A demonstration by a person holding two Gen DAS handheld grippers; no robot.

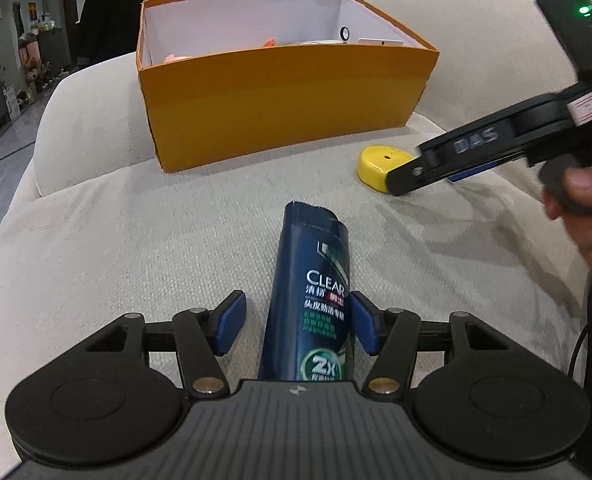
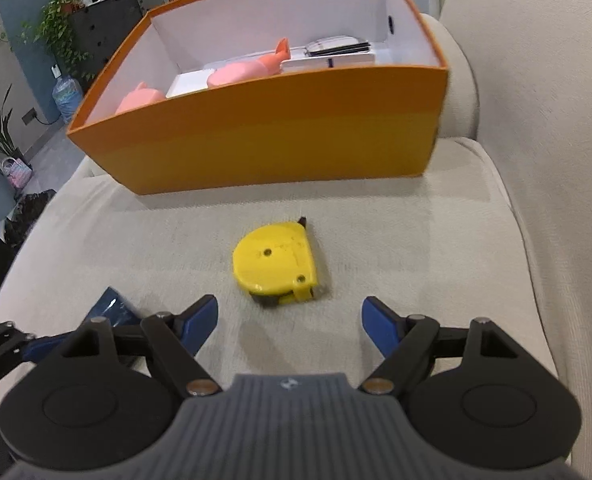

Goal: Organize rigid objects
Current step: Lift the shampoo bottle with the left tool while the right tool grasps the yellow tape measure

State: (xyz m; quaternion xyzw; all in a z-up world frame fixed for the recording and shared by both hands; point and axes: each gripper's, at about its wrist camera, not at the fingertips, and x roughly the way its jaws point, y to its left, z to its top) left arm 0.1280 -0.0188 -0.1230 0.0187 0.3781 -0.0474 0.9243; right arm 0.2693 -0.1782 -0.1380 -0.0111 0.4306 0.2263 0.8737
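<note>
The dark blue plastic shampoo bottle (image 1: 310,300) lies on the beige fabric sofa cushion (image 1: 135,240), between the left gripper's (image 1: 298,326) parted blue pads; one seems to touch, with no firm hold. It may roll away. The yellow plastic tape measure (image 2: 275,266) lies ahead of the right gripper (image 2: 289,326), jaws wide, empty; the soft fabric may tilt it. The bottle reads "CLEAR" and "2X"; behind stands the orange cardboard box (image 2: 255,140)

Both claws are showing black linkages, blue pads (image 1: 231,322), brass screws; the right claw (image 2: 289,320) is bearing "DAS" lettering.
</note>
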